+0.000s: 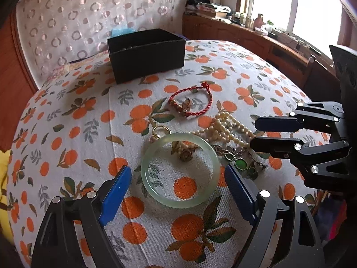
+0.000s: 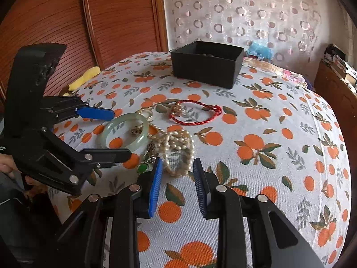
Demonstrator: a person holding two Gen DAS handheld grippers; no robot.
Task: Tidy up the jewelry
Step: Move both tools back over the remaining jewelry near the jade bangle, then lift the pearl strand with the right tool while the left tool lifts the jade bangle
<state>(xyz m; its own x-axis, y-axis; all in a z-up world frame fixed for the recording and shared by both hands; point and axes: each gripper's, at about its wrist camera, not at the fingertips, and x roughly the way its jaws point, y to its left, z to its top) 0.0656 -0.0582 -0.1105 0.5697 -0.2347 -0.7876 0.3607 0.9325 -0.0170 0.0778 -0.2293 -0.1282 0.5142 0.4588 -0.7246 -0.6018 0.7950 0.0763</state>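
A pale green jade bangle lies on the orange-print cloth, between the tips of my open left gripper; it also shows in the right wrist view. Beside it lie a pearl necklace, a red cord bracelet, a small gold piece inside the bangle and a green-stone chain. My right gripper is open, its tips just short of the pearls. A black open box stands at the far side.
The table is round and drops away on all sides. A patterned curtain hangs behind the box. A wooden sideboard with clutter runs under the window at the right. A yellow cloth lies at the far left edge.
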